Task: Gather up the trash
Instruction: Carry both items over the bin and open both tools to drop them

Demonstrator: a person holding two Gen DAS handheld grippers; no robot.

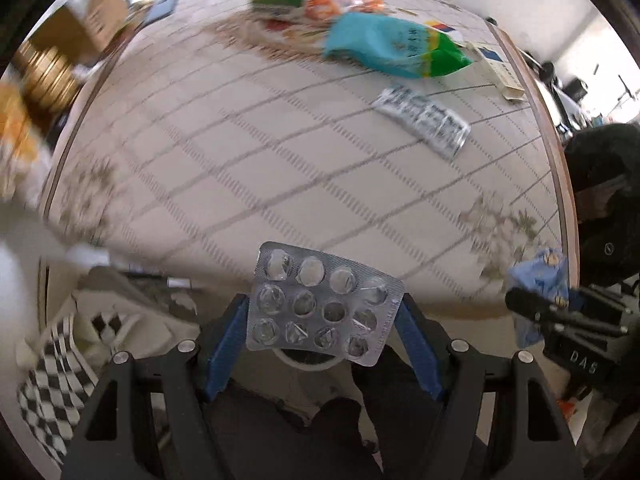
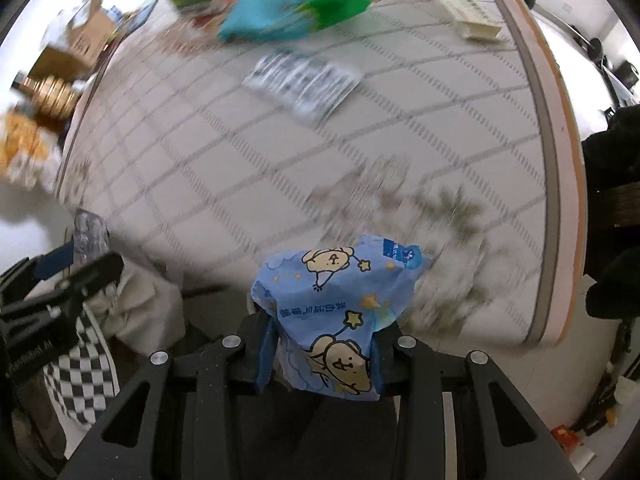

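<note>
Silver emptied blister pack (image 1: 322, 304), blue cartoon-bear wrapper (image 2: 336, 316), both clamped

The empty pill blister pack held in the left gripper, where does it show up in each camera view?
Left wrist: empty blister pack, bottom centre, clamped between the blue fingers.
Right wrist: same pack, seen edge-on at far left, in the other gripper.
Shared landmark: the teal and green bag, top of both views.

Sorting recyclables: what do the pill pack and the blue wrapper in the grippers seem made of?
Pill pack: likely clear plastic bubbles on silver foil backing; it glints, and the pockets look crushed and empty.
Blue wrapper: thin printed plastic film or coated paper, hard to tell which; it creases softly and has a cartoon print.
</note>
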